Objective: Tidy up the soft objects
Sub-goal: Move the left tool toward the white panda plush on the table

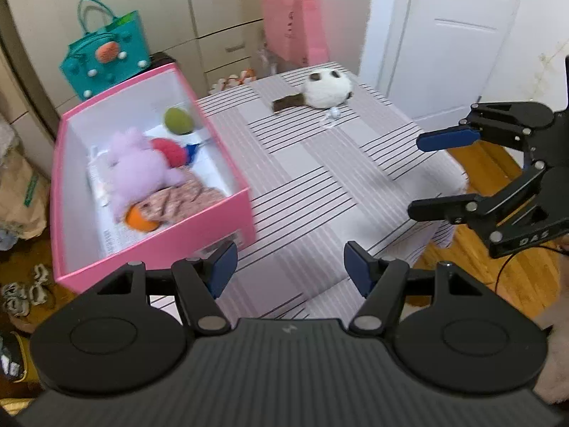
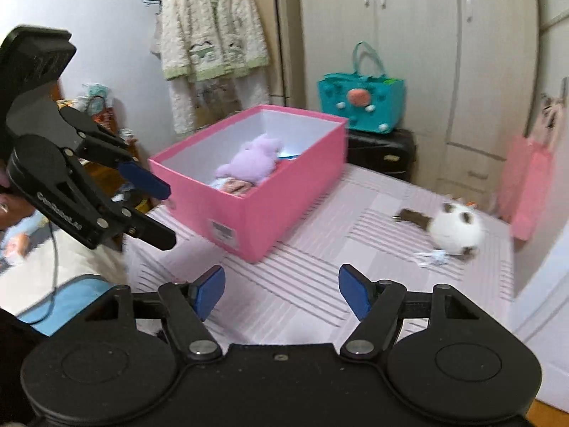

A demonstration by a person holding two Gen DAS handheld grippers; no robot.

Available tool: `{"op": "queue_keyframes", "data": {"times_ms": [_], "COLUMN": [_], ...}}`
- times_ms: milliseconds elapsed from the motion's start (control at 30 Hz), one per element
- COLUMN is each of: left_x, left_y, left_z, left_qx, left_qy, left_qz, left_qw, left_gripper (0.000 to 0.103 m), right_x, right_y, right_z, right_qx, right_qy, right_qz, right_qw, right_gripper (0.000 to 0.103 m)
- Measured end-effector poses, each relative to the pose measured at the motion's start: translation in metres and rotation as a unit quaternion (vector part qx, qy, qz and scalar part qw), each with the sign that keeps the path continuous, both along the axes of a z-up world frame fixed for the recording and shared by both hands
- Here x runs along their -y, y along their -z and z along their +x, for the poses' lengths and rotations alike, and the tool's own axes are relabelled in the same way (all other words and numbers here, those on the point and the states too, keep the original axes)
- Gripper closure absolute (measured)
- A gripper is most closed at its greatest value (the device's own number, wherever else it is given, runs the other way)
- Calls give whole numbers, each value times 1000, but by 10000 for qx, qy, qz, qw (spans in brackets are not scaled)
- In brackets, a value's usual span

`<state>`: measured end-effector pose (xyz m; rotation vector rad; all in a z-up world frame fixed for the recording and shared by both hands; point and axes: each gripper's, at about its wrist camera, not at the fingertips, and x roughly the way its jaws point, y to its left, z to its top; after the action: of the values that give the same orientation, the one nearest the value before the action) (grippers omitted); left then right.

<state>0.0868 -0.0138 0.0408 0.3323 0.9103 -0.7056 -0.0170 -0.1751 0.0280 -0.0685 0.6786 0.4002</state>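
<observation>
While both of my grippers hang over the table with the pale striped cloth (image 1: 320,178), neither has anything in it. My left gripper (image 1: 290,267) has its blue-padded jaws standing apart with only cloth showing between them; my right gripper (image 2: 281,290) likewise has its jaws parted and empty.

From the left wrist view, the right gripper comes in from the right edge, its two fingers spread, above the table's near right corner. From the right wrist view, the left gripper sits at the left edge, fingers also spread, near the front corner of the box.

The open pink cardboard box with a white inside (image 1: 217,213) stands on the left part of the table. Lying in it: a fluffy lilac plush animal (image 1: 138,167), a red fuzzy ball (image 1: 170,151), an olive-green fuzzy ball (image 1: 177,121), an orange ball (image 1: 140,219), and a pinkish knitted piece (image 1: 185,201) resting on the orange ball. A small blue item beside the red ball is too blurred to identify.

Outside the box, well apart from it at the table's far side, lies a round white plush toy with dark patches (image 1: 329,87), with a brown strip (image 1: 288,101) touching its left side. It is untouched by either gripper.

Behind the box stands a teal felt tote bag (image 1: 105,57); a pink paper bag (image 1: 293,32) hangs beyond the table.
</observation>
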Motion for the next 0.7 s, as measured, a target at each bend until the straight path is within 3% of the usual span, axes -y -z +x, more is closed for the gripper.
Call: {"op": "queue_keyframes", "data": {"times_ms": [133,300,500,700], "left_x": [23,57,87,110], "left_y": [7,25,45,64], "left_z": [5,20,55,87], "left_qx": [-7,-40,84,178], "left_qy": [332,526,292,-144], "left_qz": [-363,-760,-1243,-1561], "left_qw": [9988,9957,9918,9875], "left_gripper": [28,28,27,26], "right_x": [18,44,86,139], "right_y": [10,28,50,69], "right_z": [0,15,42,70], "right_qx": [167,332,554,871], "right_qy": [212,565,1023,1322], "right_qz": [-122,-109,-18,677], "right_qw": [9996,9978,9932,9851], "right_gripper": [26,26,25,24]}}
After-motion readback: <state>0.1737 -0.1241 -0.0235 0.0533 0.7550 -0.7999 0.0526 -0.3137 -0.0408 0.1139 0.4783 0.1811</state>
